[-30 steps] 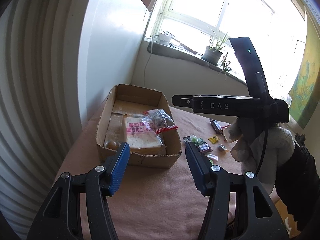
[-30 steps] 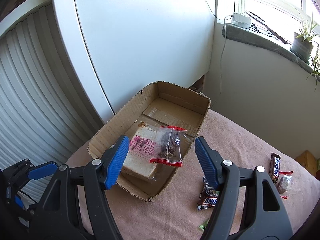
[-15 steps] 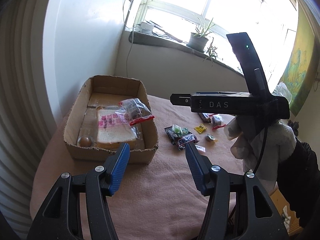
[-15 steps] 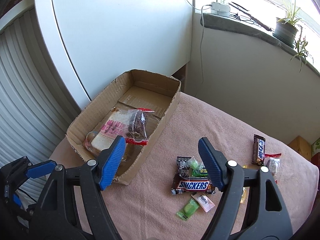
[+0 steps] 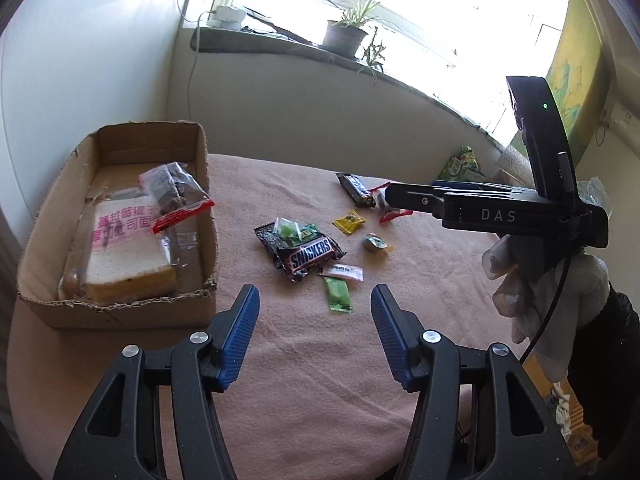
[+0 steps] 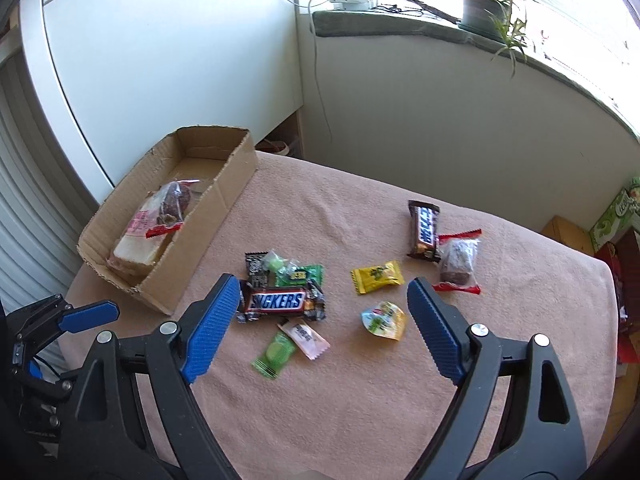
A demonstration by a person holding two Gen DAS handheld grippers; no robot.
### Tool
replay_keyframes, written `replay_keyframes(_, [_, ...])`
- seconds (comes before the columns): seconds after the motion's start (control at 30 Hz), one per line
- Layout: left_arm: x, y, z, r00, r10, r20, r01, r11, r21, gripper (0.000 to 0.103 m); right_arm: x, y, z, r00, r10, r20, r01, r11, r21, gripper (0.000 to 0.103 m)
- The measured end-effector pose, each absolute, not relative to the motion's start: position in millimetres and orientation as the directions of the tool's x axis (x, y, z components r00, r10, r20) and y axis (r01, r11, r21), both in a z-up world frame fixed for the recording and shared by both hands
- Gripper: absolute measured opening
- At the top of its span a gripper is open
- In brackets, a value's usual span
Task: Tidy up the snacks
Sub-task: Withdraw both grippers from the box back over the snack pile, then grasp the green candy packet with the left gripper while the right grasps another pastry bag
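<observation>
A cardboard box [image 5: 120, 216] sits at the left of a table covered with a pink cloth [image 5: 304, 360]. Inside it lie a wrapped slice of bread [image 5: 128, 252] and a clear packet with a red edge [image 5: 176, 196]. To its right, loose on the cloth, is a cluster of sweets: a Snickers bar [image 6: 276, 301], a green candy [image 6: 276, 354] and a small white sachet [image 6: 305, 334] just beside it, then a yellow packet [image 6: 376, 276], a round foil-topped cup [image 6: 384, 319], a dark chocolate bar [image 6: 425, 230] and a clear bag of brown pieces [image 6: 458, 264] touching it.

The left gripper [image 5: 314, 332] hovers over bare cloth, jaws apart and empty. The right gripper [image 6: 322, 322] hangs above the sweets; its jaws have just been opening, gripping nothing.

Only the left view shows the gloved hand [image 5: 540, 300] that carries the right gripper. Only the right view shows the bag of brown pieces unhidden.
</observation>
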State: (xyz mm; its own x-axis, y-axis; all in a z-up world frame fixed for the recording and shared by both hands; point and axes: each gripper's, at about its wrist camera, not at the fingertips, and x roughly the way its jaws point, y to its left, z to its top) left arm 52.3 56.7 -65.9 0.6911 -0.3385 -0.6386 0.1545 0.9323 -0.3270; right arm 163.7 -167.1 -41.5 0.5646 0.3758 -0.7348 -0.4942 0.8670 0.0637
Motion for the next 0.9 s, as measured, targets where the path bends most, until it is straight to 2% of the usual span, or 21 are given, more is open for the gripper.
replay_keyframes(0.2, [72.9, 26.6, -81.4, 0.631, -0.392, -0.67, 0.234, 0.919, -0.318, 0.058, 177.2, -236.2, -63.7, 0.571, 0.302, -0.764, -0.362, 0.927, 0.096, 0.088])
replay_keyframes(0.47, [90.2, 12.6, -96.2, 0.594, -0.408, -0.693, 0.233, 0.912, -0.337, 0.057, 204.2, -293.3, -83.1, 0.54, 0.323, -0.777, -0.254, 0.943, 0.215, 0.088])
replay_keyframes(0.9, [107.3, -3.6, -121.5, 0.571, -0.332, -0.751, 0.182, 0.943, -0.278, 0.055, 267.9, -274.6, -107.2, 0.497, 0.381, -0.779, -0.291, 0.92, 0.264, 0.088])
